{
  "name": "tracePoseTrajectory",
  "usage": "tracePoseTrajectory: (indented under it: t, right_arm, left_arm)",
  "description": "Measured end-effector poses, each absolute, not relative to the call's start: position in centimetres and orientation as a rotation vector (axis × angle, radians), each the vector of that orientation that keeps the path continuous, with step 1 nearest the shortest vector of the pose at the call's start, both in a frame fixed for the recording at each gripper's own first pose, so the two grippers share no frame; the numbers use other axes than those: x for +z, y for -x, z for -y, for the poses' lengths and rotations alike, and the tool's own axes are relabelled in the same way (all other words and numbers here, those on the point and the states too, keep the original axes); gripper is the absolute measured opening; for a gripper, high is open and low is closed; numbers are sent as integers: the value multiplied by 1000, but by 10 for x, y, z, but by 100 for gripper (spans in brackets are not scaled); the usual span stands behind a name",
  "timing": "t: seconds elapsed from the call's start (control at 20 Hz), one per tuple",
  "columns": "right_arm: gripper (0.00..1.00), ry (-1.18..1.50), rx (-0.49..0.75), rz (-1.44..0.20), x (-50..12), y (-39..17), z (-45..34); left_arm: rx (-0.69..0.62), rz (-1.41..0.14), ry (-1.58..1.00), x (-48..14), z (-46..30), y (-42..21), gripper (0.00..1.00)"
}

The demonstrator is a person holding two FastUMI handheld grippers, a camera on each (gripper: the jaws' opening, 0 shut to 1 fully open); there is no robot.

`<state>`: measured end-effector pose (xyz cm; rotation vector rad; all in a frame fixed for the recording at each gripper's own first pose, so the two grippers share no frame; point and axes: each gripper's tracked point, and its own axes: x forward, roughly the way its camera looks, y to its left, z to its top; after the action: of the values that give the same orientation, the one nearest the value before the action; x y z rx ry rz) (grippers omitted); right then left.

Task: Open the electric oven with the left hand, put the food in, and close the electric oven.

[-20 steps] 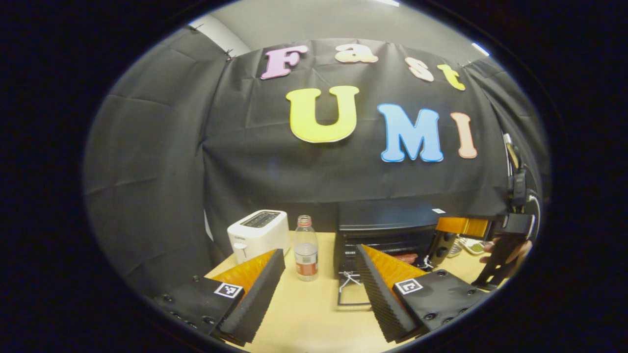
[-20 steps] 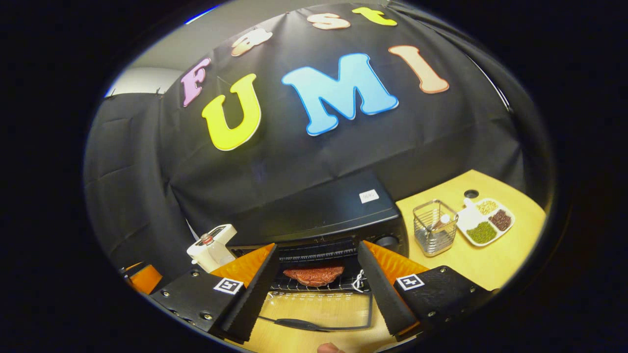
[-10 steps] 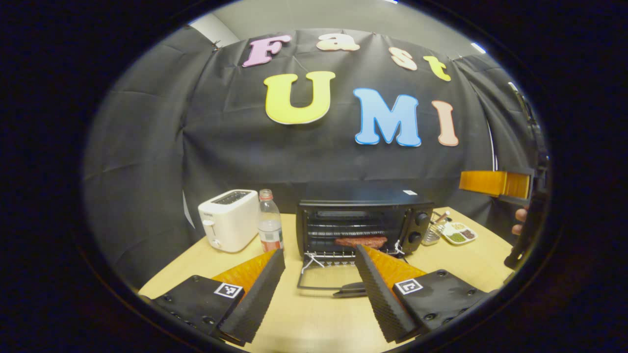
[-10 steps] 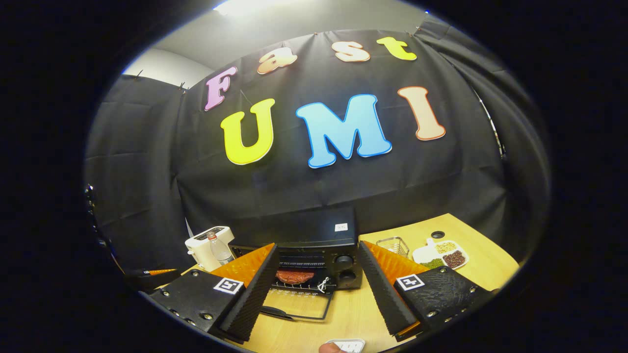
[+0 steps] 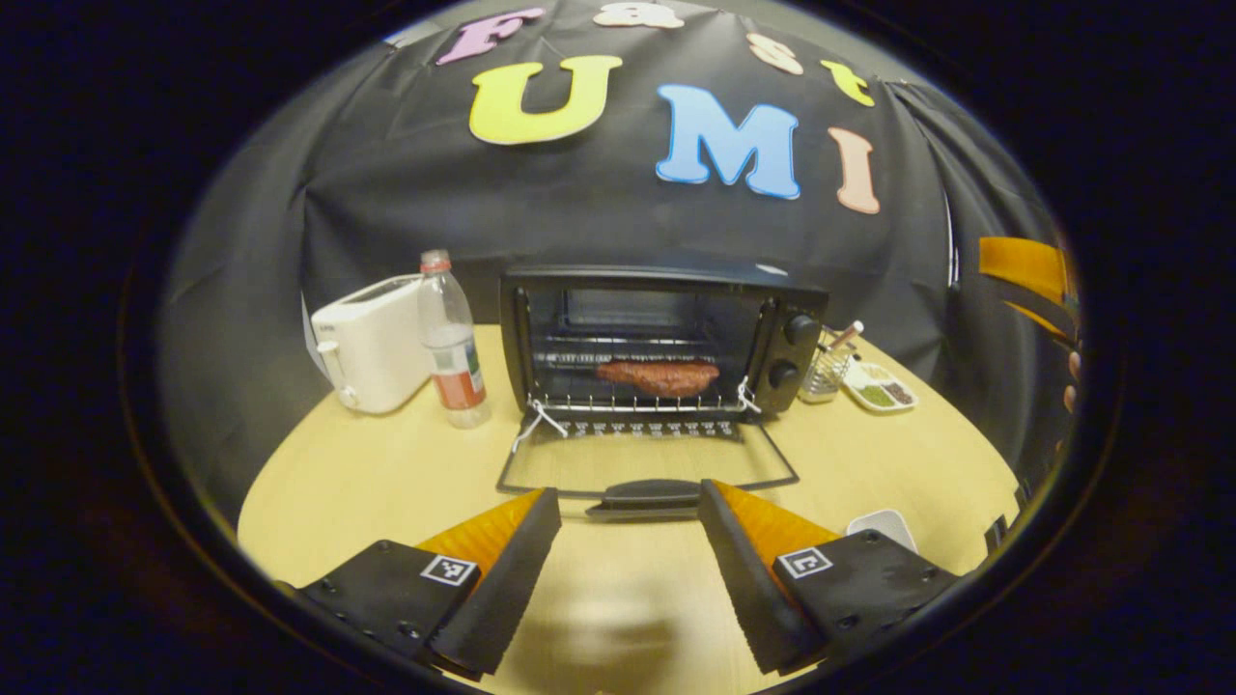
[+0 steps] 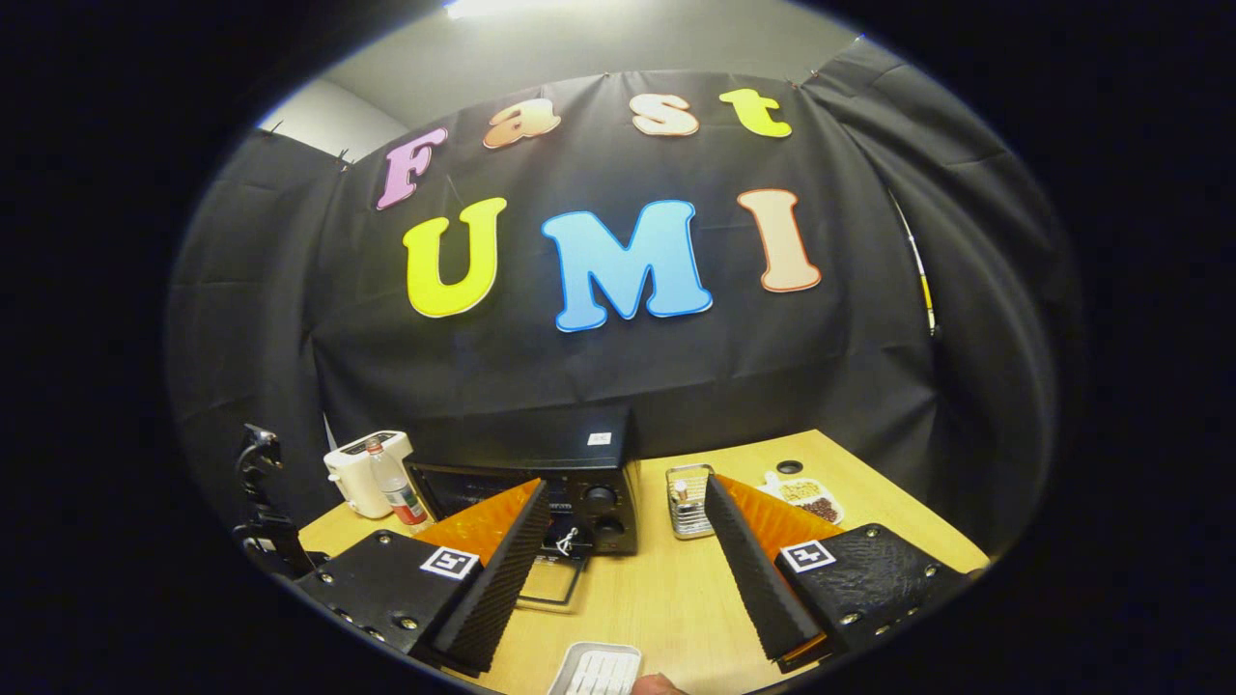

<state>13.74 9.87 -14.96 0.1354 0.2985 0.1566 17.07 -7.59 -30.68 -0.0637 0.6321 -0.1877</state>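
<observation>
The electric oven [image 5: 666,328] is black, with black knobs [image 5: 800,328] and a black door handle [image 5: 645,494]; its rack [image 5: 637,403] is silvery wire. The food [image 5: 659,375] on the rack is a reddish-brown slab. The toaster [image 5: 362,343] is white. The bottle [image 5: 450,343] is clear plastic with a red cap and a red-and-white label. The desk [image 5: 386,473] is pale yellow wood. The divided dish [image 5: 879,388] is white and holds green and dark brown fillings. A wire basket [image 6: 688,487] is silvery metal. A small tray [image 6: 597,668] is white with a ribbed pattern.
</observation>
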Motion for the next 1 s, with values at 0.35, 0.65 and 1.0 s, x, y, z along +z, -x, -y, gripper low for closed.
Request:
tracePoseTrajectory:
  t: [0.35, 0.65, 1.0]
  right_arm:
    - [98, -115, 48, -331, -161, -125, -61]
    - [98, -92, -3, -348, -164, -117, -45]
    - [98, -57, -28, -343, -162, -116, -43]
  left_arm:
    - [-215, -826, 71, -365, 91, -171, 100]
    - [-227, -891, 57, -396, 96, -181, 98]
    - [-226, -871, -29, -402, 99, -193, 100]
